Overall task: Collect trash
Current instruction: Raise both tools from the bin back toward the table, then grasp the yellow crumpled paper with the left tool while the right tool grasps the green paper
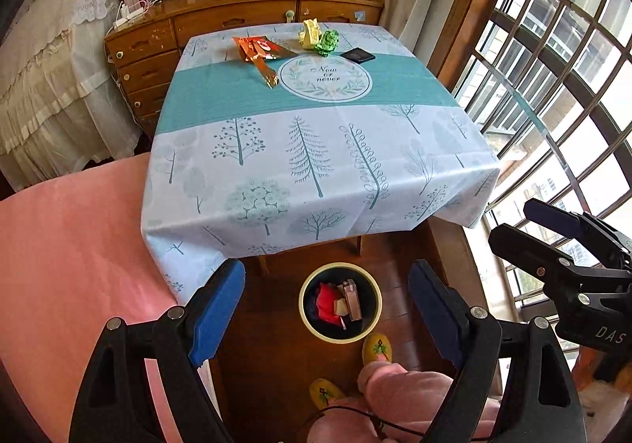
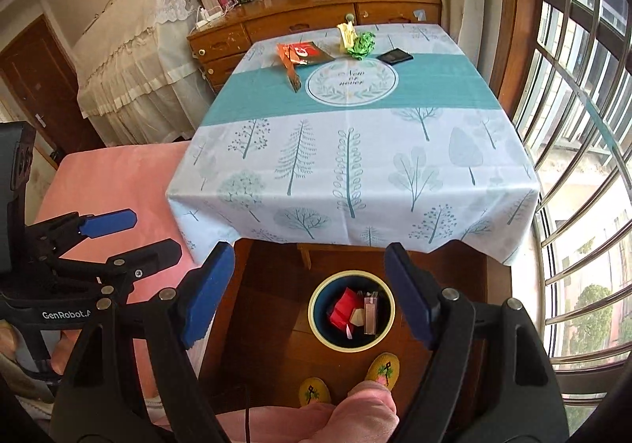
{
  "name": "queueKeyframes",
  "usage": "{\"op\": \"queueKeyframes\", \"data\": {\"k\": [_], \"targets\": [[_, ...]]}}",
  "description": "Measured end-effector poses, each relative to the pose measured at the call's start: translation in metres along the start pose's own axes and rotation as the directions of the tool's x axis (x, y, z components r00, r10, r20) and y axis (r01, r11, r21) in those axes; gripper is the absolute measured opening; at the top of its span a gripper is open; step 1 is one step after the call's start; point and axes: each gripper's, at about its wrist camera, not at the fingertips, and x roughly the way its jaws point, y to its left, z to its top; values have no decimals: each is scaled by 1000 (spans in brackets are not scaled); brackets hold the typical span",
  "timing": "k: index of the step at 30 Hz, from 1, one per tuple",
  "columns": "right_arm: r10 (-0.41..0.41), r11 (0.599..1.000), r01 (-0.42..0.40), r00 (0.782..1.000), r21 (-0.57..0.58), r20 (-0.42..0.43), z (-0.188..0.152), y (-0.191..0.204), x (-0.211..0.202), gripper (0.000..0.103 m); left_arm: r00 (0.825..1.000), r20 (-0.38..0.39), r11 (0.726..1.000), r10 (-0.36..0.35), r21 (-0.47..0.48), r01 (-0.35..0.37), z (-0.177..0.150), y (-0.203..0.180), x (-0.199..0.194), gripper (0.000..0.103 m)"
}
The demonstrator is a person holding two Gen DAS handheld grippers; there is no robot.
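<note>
Both left tongs (image 1: 328, 308) and right tongs (image 2: 310, 293) apart over floor bin (image 2: 316, 328); wrappers (image 1: 260, 49) on far surface (image 1: 316, 150).

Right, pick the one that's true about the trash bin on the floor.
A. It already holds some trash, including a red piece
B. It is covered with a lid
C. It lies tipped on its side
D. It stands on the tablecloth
A: the trash bin stands upright and open on the wooden floor, with a red piece and a few other scraps inside.

2 tongs (image 1: 328, 308) (image 2: 310, 295), 1 bin (image 1: 340, 302), 2 slippers (image 1: 377, 349), 4 trash pieces on table (image 1: 276, 150).
</note>
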Motion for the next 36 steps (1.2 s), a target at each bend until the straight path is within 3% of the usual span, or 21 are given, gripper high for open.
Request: {"op": "queueKeyframes", "data": {"k": [11, 20, 26, 29, 33, 36], "targets": [[-16, 996, 24, 996, -86, 91, 34, 33, -20, 76, 993, 114, 1000, 9, 23, -12, 35, 3, -32, 86], [-32, 993, 44, 993, -111, 110, 78, 21, 8, 71, 988, 149, 999, 30, 18, -33, 97, 0, -16, 86], [23, 995, -14, 996, -98, 83, 140, -22, 63, 67, 985, 146, 996, 89, -32, -85, 169, 0, 34, 83], [68, 993, -63, 996, -97, 52, 181, -51, 105, 61, 987, 107, 992, 117, -68, -110, 217, -1, 75, 80], [110, 990, -110, 994, -86, -10, 238, -96, 160, 60, 992, 31, 987, 119, -109, -115, 283, -3, 139, 78], [140, 987, -143, 989, -78, -39, 280, -134, 200, 60, 992, -11, 982, 125, -141, -126, 330, -4, 193, 70]]}}
